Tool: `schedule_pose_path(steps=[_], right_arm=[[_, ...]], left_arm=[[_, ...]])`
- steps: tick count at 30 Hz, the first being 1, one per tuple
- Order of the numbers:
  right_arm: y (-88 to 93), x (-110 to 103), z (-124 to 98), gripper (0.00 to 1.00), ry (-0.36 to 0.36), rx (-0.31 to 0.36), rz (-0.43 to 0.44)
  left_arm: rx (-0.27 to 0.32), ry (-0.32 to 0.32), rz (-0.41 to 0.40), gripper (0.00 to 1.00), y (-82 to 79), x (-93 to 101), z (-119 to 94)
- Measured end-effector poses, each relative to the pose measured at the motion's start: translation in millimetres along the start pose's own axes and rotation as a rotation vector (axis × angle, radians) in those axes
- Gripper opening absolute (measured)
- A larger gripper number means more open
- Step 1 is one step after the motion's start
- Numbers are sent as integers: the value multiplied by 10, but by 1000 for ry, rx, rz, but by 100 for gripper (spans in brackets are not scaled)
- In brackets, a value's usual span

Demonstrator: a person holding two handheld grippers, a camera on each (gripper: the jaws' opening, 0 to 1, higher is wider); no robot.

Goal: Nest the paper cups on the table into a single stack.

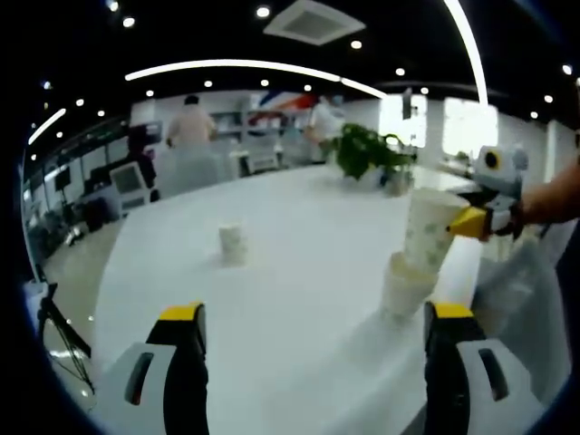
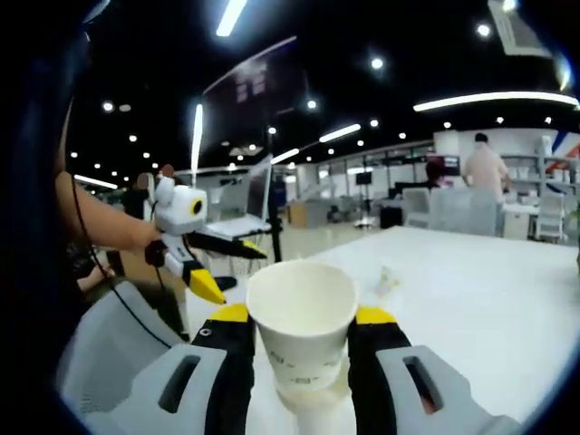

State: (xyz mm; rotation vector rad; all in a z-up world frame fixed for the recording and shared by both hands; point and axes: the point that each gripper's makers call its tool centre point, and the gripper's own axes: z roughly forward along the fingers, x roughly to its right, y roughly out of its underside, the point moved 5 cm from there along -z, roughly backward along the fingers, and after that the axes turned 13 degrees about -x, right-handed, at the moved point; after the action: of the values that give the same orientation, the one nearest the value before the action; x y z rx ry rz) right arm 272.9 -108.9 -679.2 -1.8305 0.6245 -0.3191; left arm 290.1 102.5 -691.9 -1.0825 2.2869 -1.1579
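The right gripper (image 2: 301, 337), with yellow-tipped black jaws, is closed on a white paper cup with a faint green pattern (image 2: 302, 319), gripping it across the wall just below the rim, mouth up and open toward the camera. In the left gripper view that same held cup (image 1: 430, 228) hangs tilted, its base dropped partly into the mouth of a second white paper cup (image 1: 403, 285) standing on the white table (image 1: 299, 272), with the right gripper (image 1: 476, 220) coming in from the right. The step in hand looks like seating the held cup into the standing one; to do it well, the held cup should be brought upright so its axis lines up with the lower cup, then pressed straight down before the jaws let go, since a tilted push could tip the light lower cup or crease a rim. The left gripper (image 1: 313, 335) hangs low over the near table edge, jaws wide apart and holding nothing; it could steady the lower cup. A third small white paper cup (image 1: 233, 245) stands alone near the table's middle, well apart from the pair, not yet nested. A leafy green potted plant (image 1: 367, 149) sits at the far end of the table.
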Motion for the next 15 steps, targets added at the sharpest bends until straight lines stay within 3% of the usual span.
schedule_pose_path(steps=[15], right_arm=[[282,31,122,37,24,-51,36]], left_arm=[[6,0,-14,99,14,11,5]])
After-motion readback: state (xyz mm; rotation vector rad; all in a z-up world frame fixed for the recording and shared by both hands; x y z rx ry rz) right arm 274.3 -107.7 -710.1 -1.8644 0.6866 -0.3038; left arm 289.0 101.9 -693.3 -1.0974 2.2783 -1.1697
